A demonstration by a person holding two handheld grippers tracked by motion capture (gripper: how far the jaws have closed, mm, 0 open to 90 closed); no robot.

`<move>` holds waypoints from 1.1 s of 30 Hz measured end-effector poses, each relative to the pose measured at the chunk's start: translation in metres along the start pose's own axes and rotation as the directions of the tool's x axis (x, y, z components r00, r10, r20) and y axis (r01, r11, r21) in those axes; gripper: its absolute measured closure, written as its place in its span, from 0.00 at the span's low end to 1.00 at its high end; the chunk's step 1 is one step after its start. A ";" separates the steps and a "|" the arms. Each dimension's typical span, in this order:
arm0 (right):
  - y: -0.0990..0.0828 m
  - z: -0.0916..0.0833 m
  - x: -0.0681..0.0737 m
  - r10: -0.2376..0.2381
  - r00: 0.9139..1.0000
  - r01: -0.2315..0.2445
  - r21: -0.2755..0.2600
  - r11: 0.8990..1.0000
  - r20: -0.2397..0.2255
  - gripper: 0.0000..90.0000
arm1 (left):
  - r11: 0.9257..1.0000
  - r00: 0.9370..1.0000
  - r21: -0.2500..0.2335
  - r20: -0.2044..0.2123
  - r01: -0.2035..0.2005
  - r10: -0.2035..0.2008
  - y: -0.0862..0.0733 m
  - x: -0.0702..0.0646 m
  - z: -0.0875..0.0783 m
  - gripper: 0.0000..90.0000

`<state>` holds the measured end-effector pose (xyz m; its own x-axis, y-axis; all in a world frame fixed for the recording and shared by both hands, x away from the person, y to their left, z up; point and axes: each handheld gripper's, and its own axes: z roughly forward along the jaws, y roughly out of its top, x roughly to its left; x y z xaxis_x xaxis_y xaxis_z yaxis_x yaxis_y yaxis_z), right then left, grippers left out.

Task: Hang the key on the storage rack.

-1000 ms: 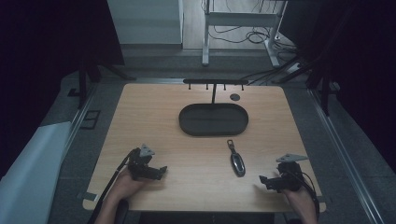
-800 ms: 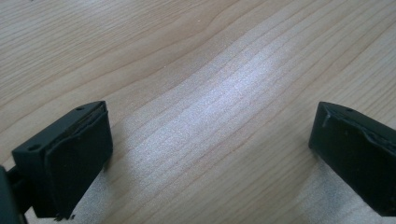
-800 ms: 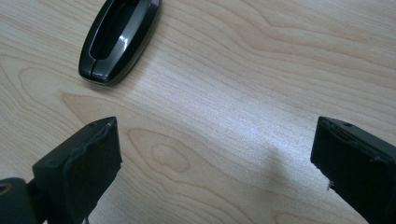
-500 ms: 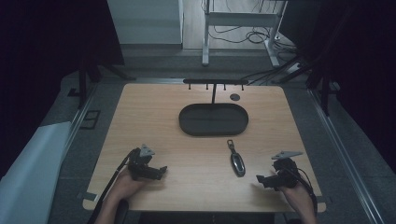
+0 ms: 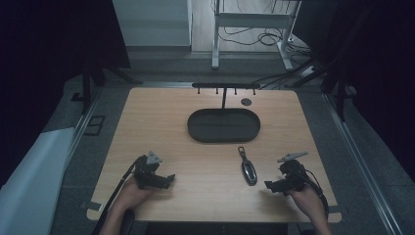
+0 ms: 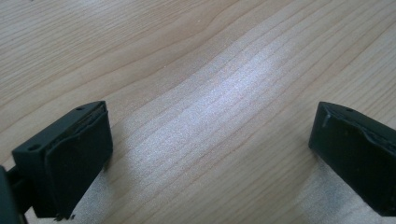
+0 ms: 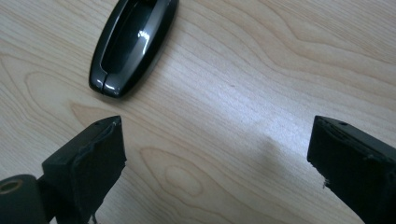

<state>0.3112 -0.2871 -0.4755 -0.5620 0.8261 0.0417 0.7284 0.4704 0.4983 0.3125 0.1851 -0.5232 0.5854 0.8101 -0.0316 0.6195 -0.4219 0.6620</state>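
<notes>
One wood-grain counter [image 5: 161, 127], light tone. Dark oval tray [image 5: 224, 125] sits mid-counter w/ a thin hook rack [image 5: 225, 86] behind it. Key fob [image 5: 248, 171]: glossy black, elongated oval, recessed centre panel, seam across one end, small ring end toward tray. Lies flat btwn tray and right tool [image 5: 275, 186], near it, not touching. Right tool spread, jaws just been closing slightly, nothing btwn them. Left tool [image 5: 165, 180] spread wide over bare wood, well apart from fob.

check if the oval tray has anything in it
Empty. From the high view, the dark oval tray shows nothing in its basin; the key fob lies on the table outside it.
</notes>
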 end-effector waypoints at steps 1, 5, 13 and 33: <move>0.002 0.000 0.000 0.000 1.000 0.000 0.013 1.000 -0.003 0.05 | 1.000 1.000 0.000 0.000 0.000 0.000 0.000 0.000 0.000 0.00; 0.009 0.002 0.001 0.002 1.000 -0.002 0.048 0.999 -0.004 0.05 | 1.000 1.000 0.000 0.000 -0.001 0.001 0.000 0.000 0.000 0.00; 0.020 0.007 0.003 -0.008 1.000 0.009 0.081 0.997 -0.014 0.05 | 1.000 1.000 0.001 0.000 0.000 0.000 0.000 0.000 0.000 0.00; 0.056 0.014 0.014 -0.048 0.998 0.056 0.169 0.984 -0.051 0.10 | 1.000 1.000 0.002 0.000 0.000 0.000 0.000 0.000 0.000 0.00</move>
<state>0.3499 -0.2449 -0.4592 -0.6157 0.7856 0.0623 0.7515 0.5614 0.3465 0.3124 0.1851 -0.5230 0.5854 0.8101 -0.0320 0.6207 -0.4224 0.6605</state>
